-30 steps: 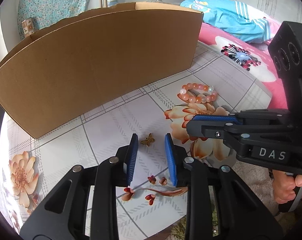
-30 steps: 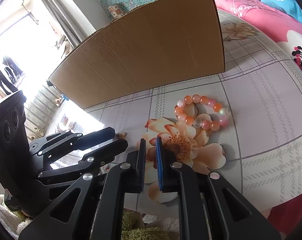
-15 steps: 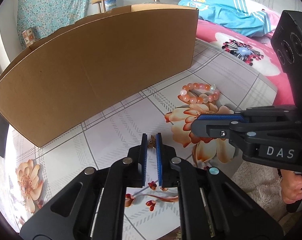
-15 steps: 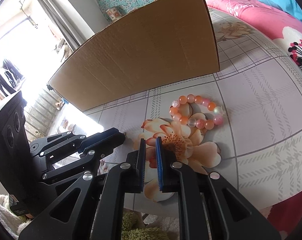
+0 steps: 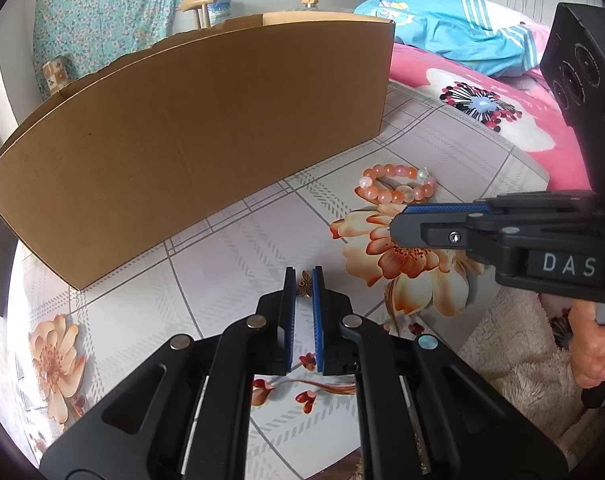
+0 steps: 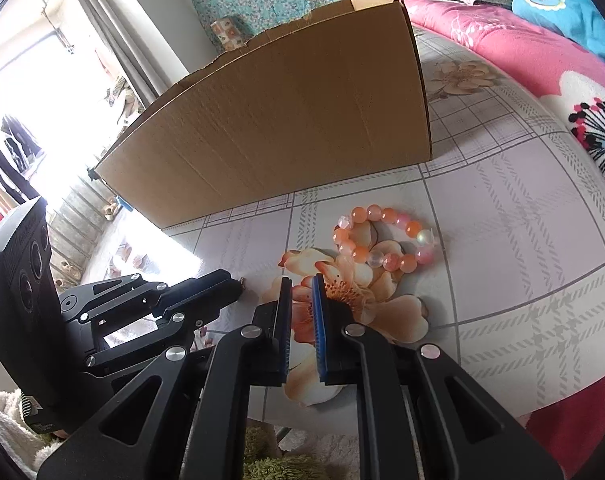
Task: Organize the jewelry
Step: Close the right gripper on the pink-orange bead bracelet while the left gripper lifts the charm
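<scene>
Since a second ago my left gripper [image 5: 303, 280] has clamped the butterfly charm [image 5: 304, 282]; right gripper [image 6: 301, 286] stays closed, empty.

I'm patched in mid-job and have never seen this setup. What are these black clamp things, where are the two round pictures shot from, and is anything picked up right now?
There is no robot: a person holds a hand-held claw in each hand, each with a fisheye camera looking forward along its two blue-padded fingers. One picture is shot from the left claw, the other from the right claw; each also shows the other claw from the side. On the floral tablecloth stand a big cardboard box and a pink-orange bead bracelet. The left claw is shut on a small bronze butterfly charm, low by the cloth. The right claw is shut and empty, short of the bracelet.
</scene>
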